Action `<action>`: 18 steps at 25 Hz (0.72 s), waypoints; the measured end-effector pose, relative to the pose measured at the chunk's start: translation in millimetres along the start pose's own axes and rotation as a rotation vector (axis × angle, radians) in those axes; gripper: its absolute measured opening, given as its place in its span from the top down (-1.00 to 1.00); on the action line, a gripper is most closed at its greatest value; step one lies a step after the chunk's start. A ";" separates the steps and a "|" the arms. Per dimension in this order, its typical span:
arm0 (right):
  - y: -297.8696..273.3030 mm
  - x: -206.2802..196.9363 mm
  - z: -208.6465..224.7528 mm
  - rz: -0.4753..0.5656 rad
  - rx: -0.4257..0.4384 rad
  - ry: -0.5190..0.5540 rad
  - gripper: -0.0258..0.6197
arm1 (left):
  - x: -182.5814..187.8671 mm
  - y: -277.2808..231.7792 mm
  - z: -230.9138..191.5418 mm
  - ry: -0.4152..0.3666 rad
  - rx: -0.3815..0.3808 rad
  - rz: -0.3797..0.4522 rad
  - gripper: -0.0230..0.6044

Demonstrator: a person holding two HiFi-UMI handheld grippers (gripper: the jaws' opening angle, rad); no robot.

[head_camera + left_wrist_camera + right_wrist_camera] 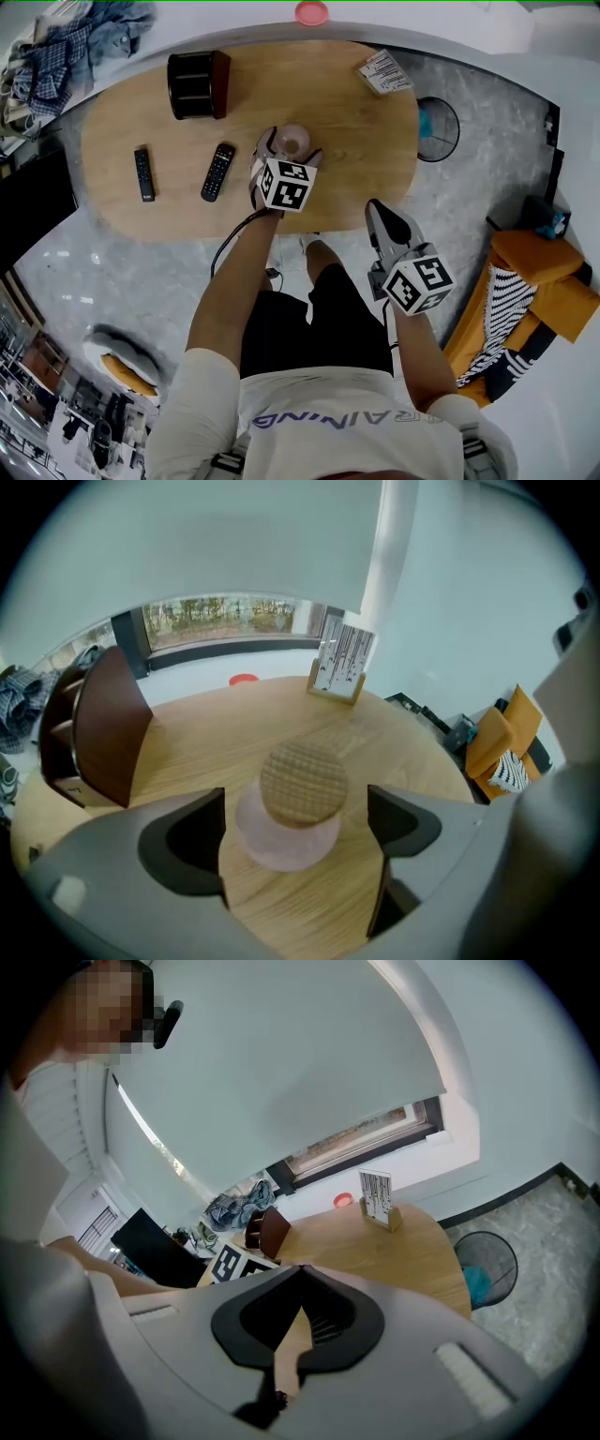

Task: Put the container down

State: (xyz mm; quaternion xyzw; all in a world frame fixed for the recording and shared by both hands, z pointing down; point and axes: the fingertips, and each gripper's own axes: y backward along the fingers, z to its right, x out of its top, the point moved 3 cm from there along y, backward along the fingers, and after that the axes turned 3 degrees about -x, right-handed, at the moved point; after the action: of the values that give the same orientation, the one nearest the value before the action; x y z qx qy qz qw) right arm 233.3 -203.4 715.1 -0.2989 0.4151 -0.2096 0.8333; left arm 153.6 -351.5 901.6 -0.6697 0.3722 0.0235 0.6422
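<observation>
A pale pink container (293, 139) with a round woven wooden lid (303, 782) stands on the oval wooden table (356, 141), near its front edge. My left gripper (291, 150) is open around it. In the left gripper view the container (286, 834) sits between the two dark pads (199, 841), with a gap of bare table on each side and neither pad pressing on it. My right gripper (382, 214) hangs off the table to the right, above the floor. In the right gripper view its jaws (302, 1269) are shut with nothing in them.
Two black remotes (217, 172) (143, 174) lie left of the container. A dark brown organiser box (197, 84) stands at the table's back left, a card holder (384, 72) at its back right. A floor fan (438, 128) and an orange chair (534, 281) stand to the right.
</observation>
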 end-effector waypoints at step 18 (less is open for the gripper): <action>77.9 48.0 -163.8 0.173 0.097 0.214 0.87 | 58.2 315.9 -0.5 -0.052 -0.047 0.402 0.10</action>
State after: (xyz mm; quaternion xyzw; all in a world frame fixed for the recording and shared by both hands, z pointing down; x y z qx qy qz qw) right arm 134.6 -228.1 557.5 -0.1971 0.5153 -0.1874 0.8127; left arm 28.4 -347.1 605.7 -0.5959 0.4809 0.1771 0.6183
